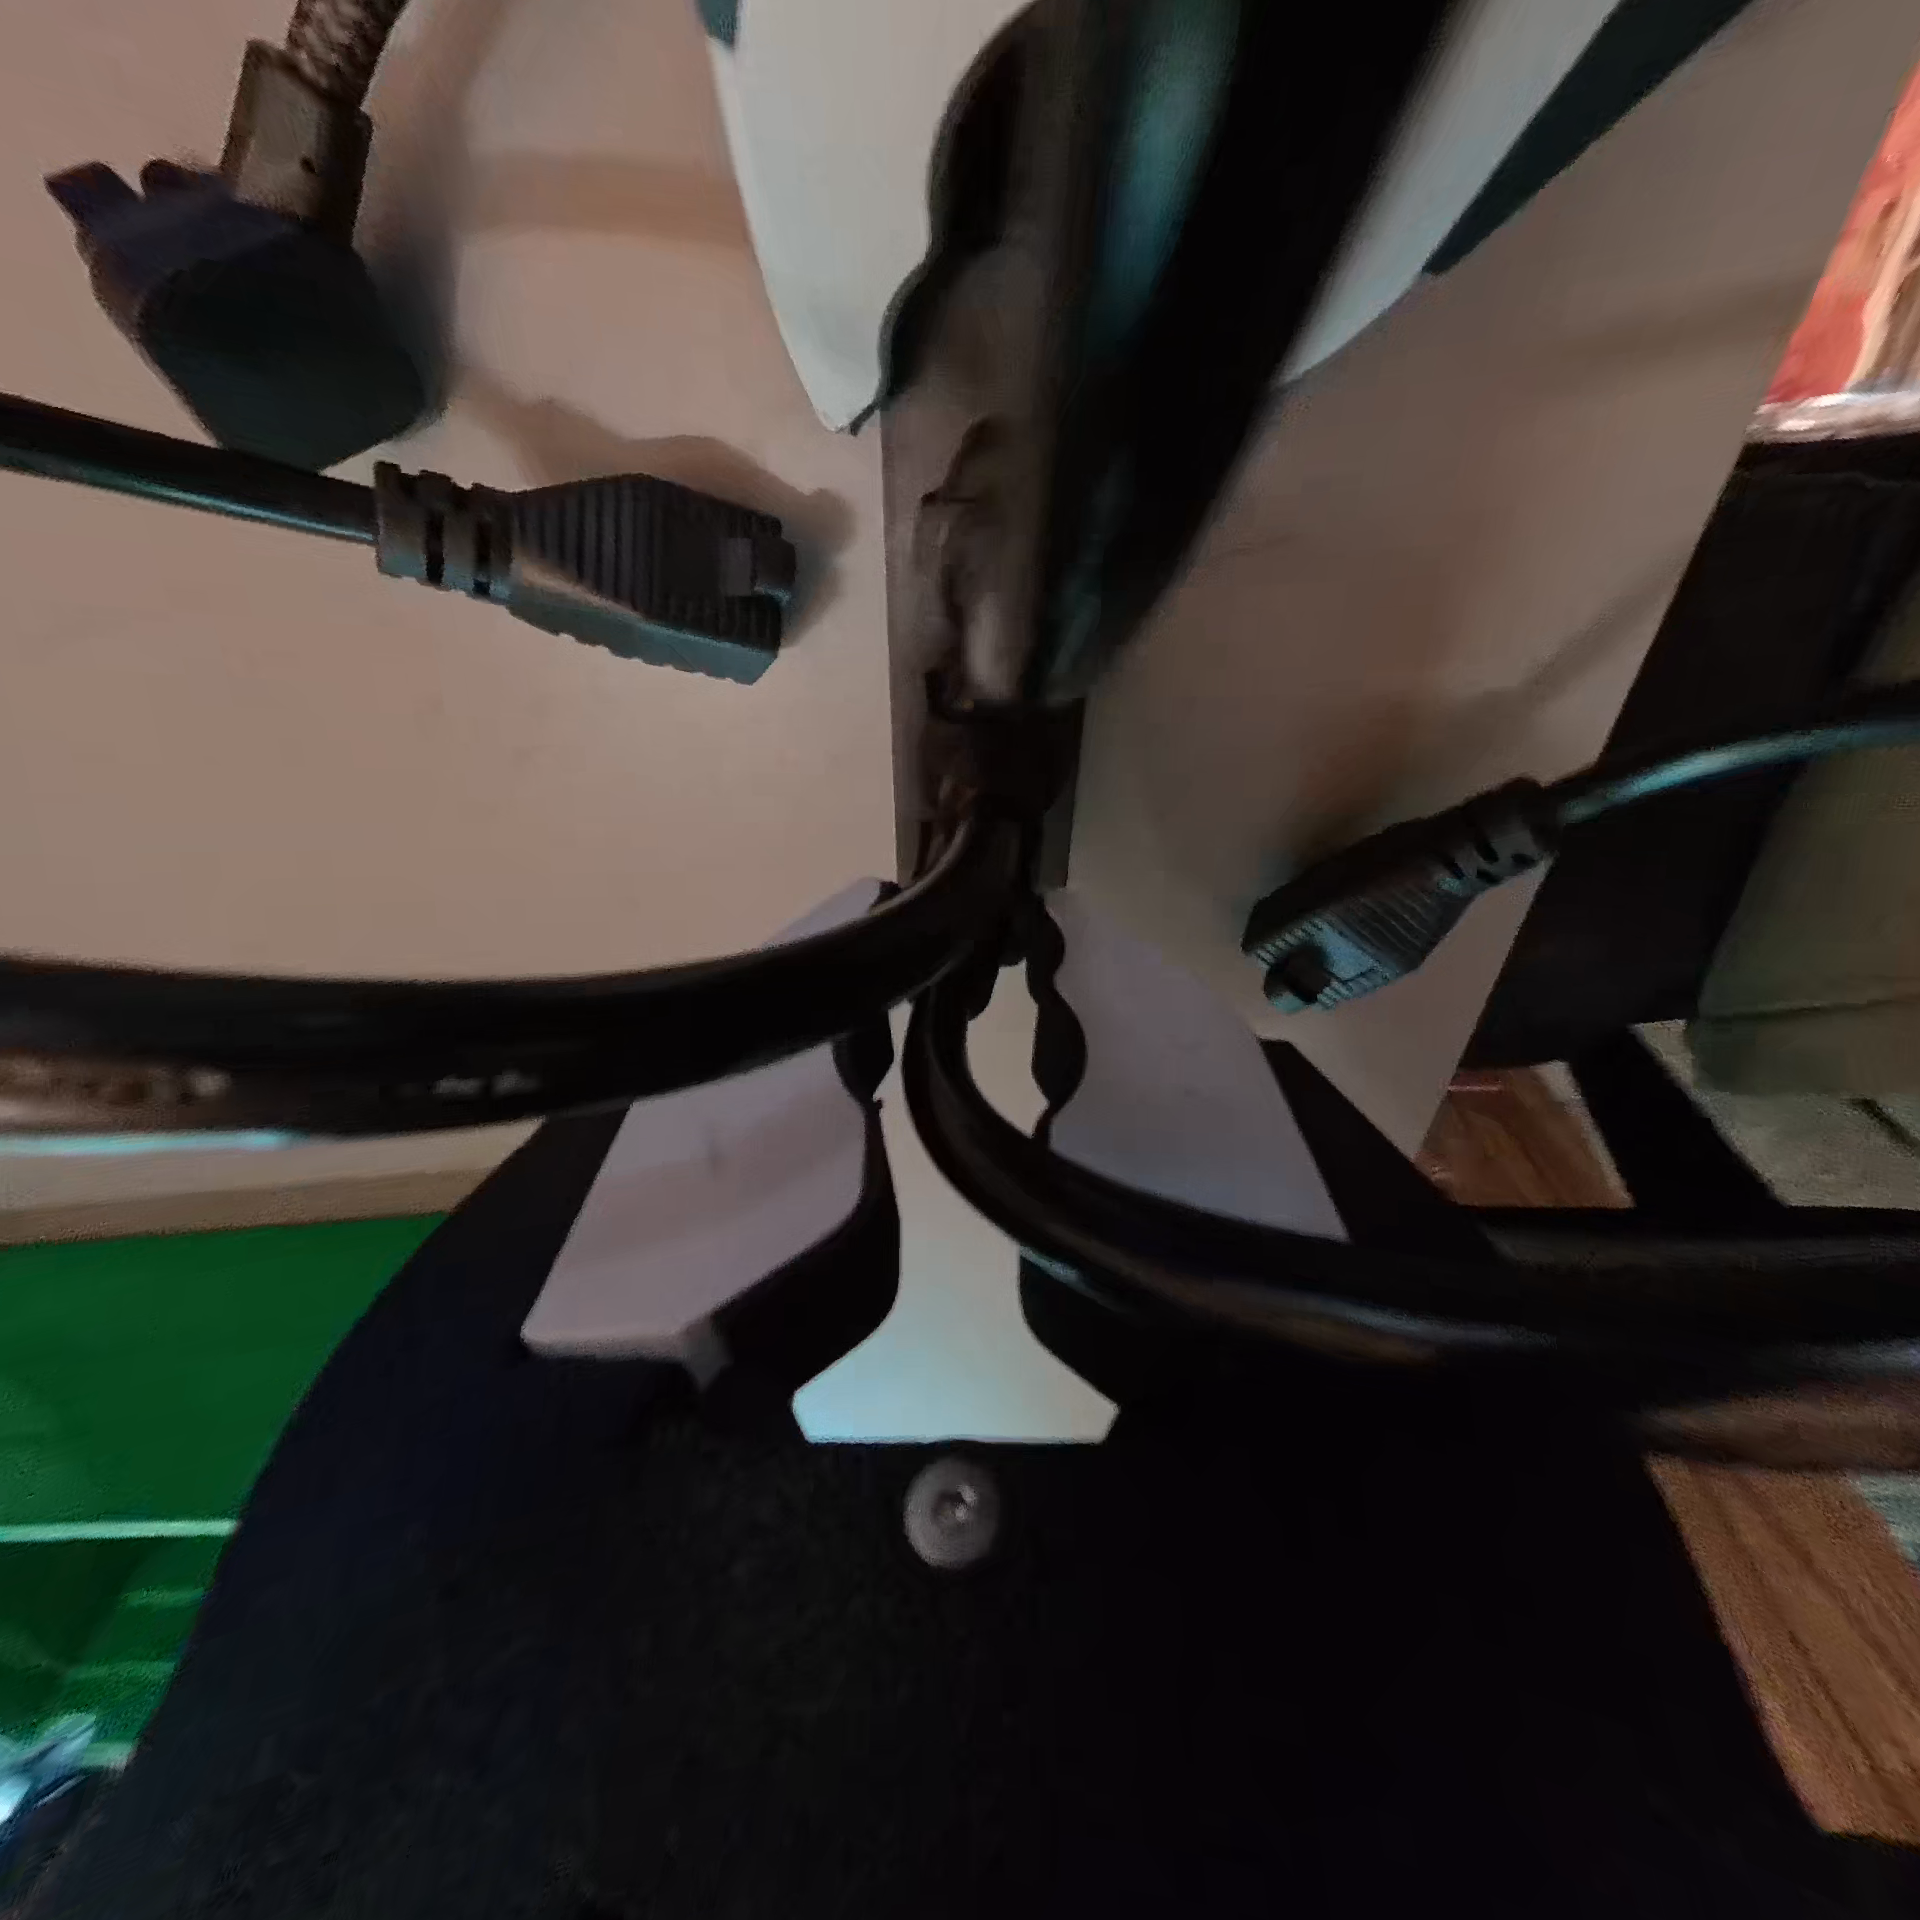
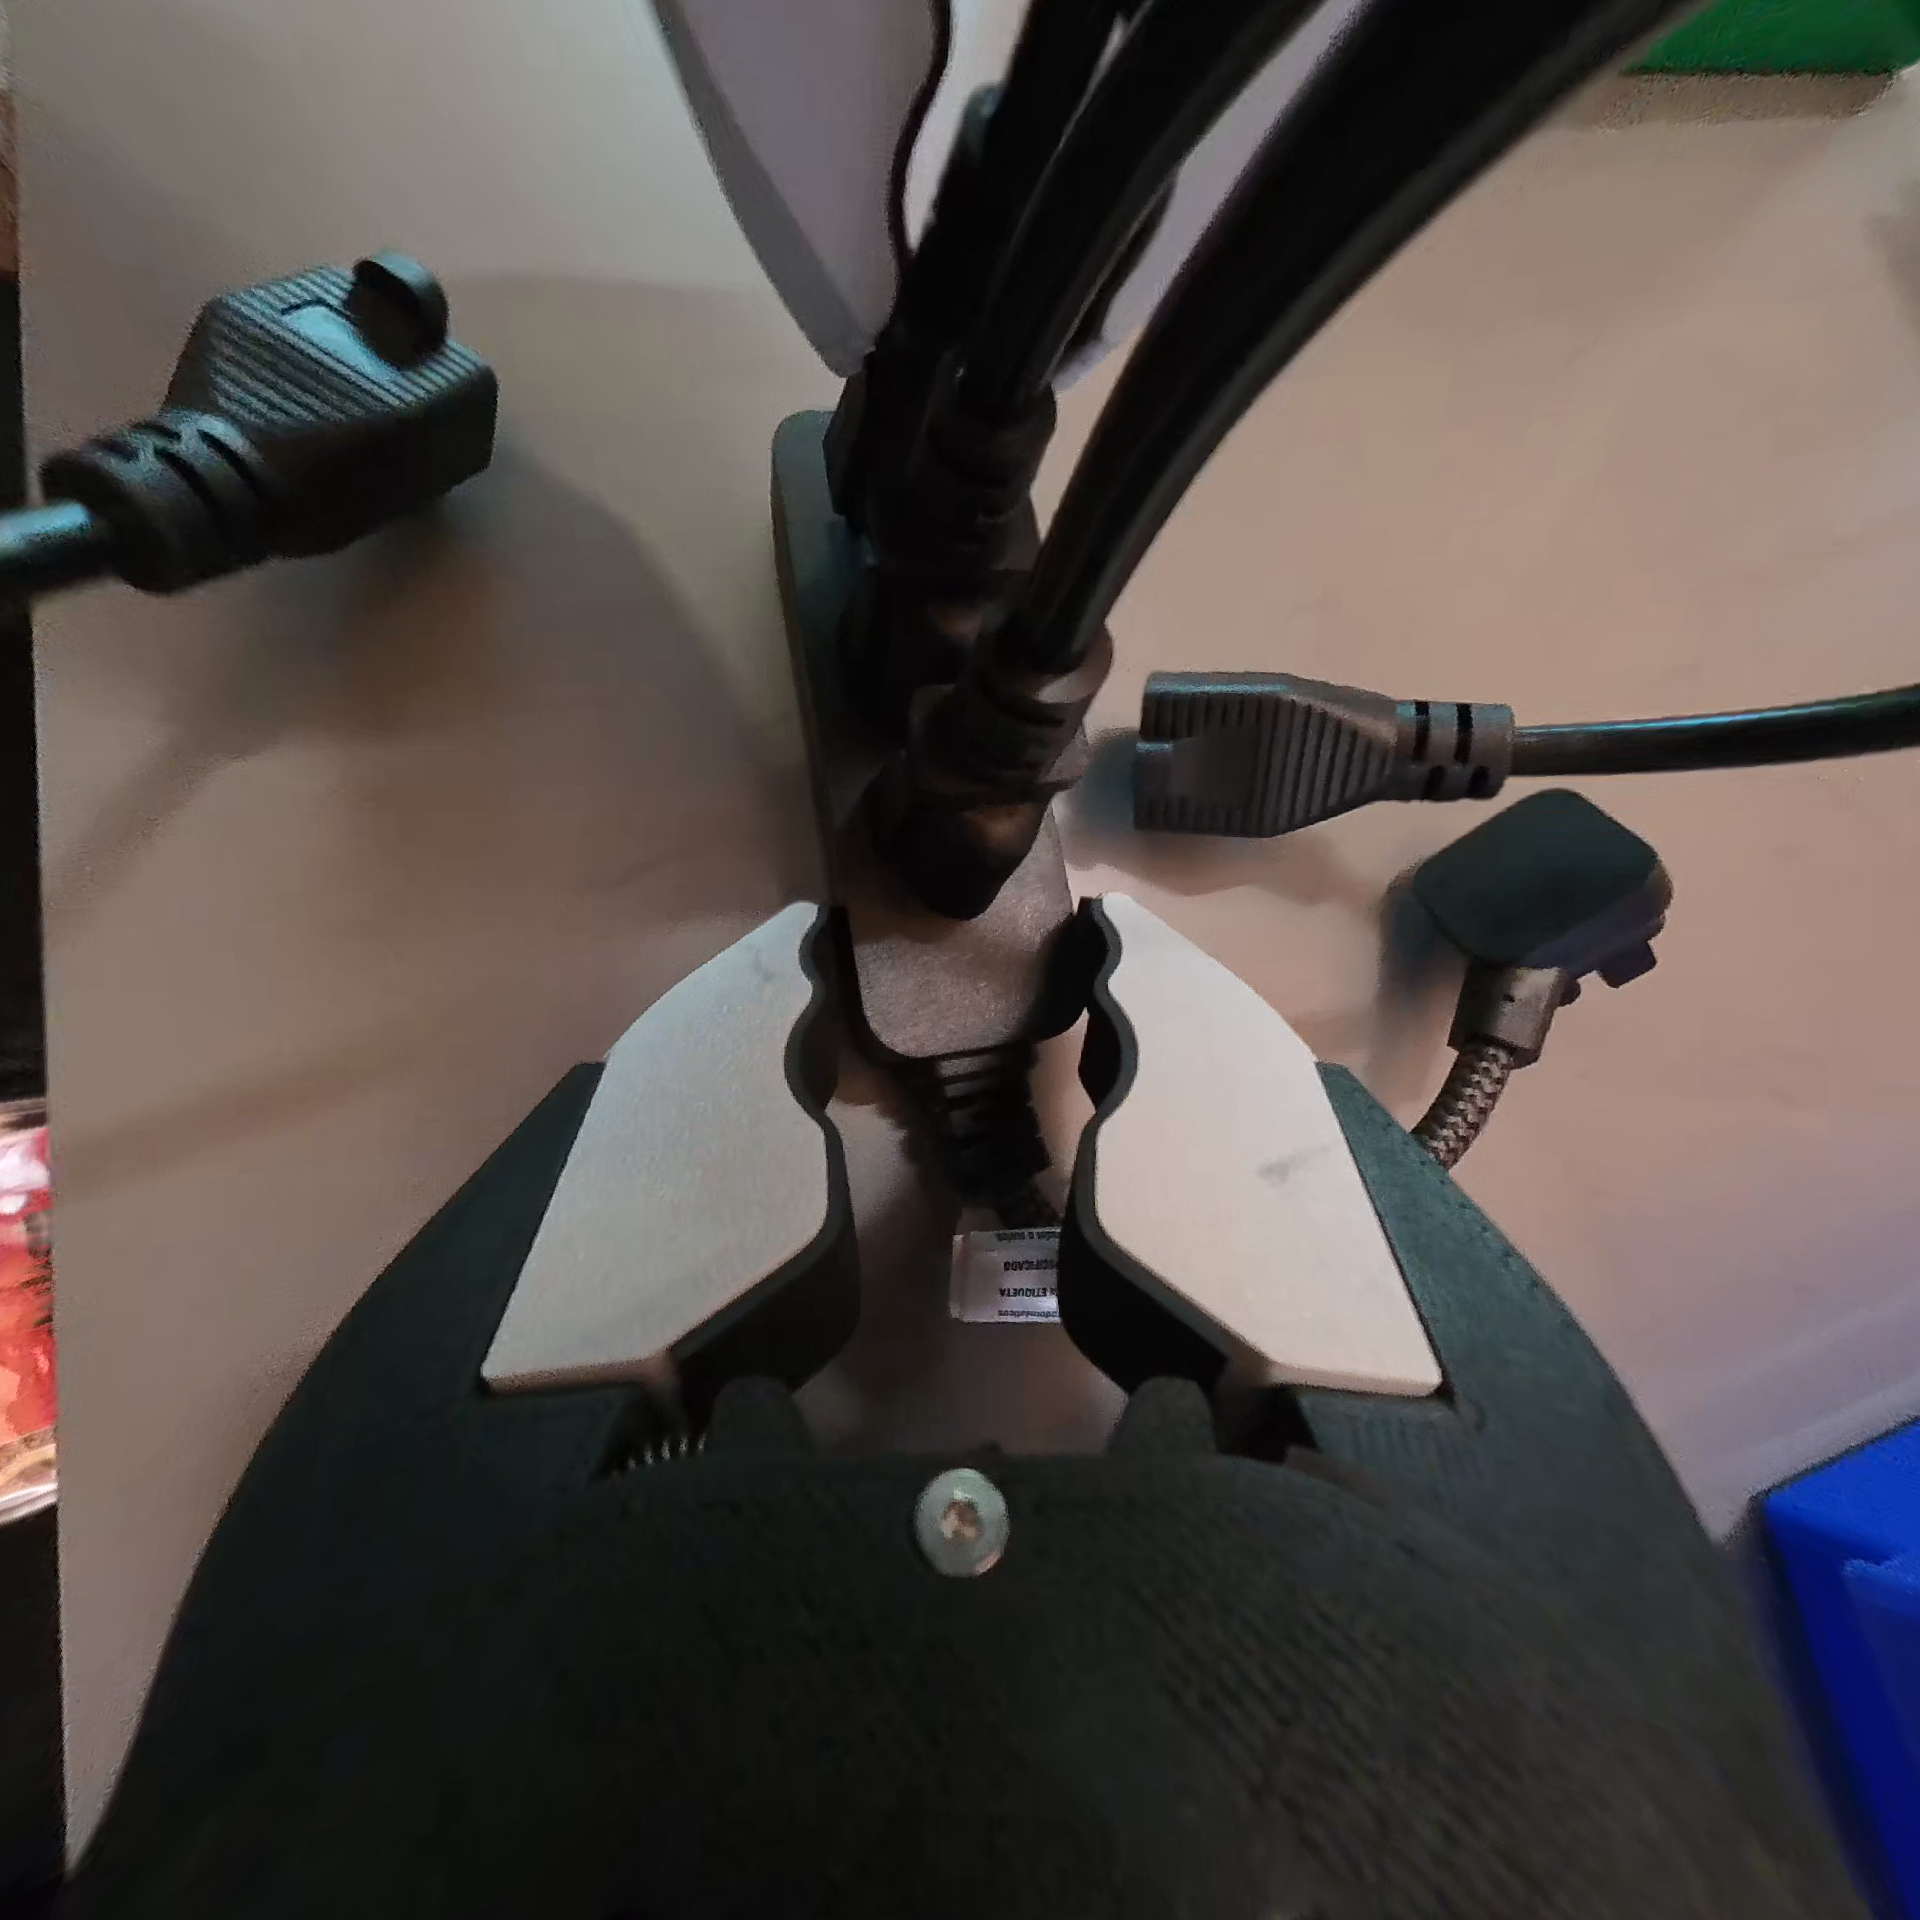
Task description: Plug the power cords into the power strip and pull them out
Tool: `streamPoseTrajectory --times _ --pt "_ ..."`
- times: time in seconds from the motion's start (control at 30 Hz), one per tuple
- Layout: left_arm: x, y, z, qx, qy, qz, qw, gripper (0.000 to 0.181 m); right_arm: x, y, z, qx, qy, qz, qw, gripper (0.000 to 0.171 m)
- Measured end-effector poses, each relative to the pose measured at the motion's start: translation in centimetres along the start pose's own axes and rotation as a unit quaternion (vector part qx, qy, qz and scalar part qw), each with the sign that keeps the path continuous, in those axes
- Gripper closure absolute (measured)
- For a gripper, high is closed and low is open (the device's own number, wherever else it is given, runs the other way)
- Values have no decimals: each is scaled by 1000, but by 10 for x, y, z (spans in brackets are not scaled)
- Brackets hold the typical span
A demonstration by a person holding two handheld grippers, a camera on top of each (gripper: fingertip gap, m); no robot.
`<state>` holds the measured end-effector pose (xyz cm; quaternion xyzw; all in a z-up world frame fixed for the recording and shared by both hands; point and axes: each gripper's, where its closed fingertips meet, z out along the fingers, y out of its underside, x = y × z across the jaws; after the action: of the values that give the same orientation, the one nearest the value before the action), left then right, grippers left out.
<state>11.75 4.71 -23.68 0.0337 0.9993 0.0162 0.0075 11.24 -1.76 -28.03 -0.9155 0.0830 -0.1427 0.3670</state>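
Note:
A grey power strip (image 2: 935, 987) lies on the beige table with several black plugs (image 2: 966, 831) in its sockets. My right gripper (image 2: 956, 935) is shut on the strip's near end, one finger on each side. In the left wrist view the strip (image 1: 997, 540) shows end-on. My left gripper (image 1: 971, 920) is shut on a black plug (image 1: 1003, 831) at the strip's opposite end. Thick black cords (image 1: 520, 1023) curve away to both sides of the fingers. The left gripper's white fingers (image 2: 790, 229) also show at the top of the right wrist view.
Loose black connectors (image 1: 623, 571) (image 1: 1371, 914) lie on either side of the strip. A flat plug on a braided cable (image 2: 1538, 894) lies nearby. A blue box (image 2: 1849, 1662), a green mat (image 1: 156, 1403) and a black frame (image 1: 1662, 779) flank the table. My hands' fingertips stand some 8 cm from each other.

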Motion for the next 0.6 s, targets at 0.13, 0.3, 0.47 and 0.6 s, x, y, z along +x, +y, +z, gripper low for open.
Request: streamPoseTrajectory --times 0.13,0.3,0.47,0.6 --pt "3 -1 1 19 15 -17 1000 158 -1 0 0 1 -1 0 1000 126" --pt "2 -2 4 30 33 -29 999 159 -1 0 0 7 -2 3 1000 126" --pt "3 -4 10 21 16 -27 999 158 -2 0 0 13 3 4 1000 126" --pt "17 -13 28 60 26 -46 997 165 -6 1 -1 10 0 -2 1000 124"
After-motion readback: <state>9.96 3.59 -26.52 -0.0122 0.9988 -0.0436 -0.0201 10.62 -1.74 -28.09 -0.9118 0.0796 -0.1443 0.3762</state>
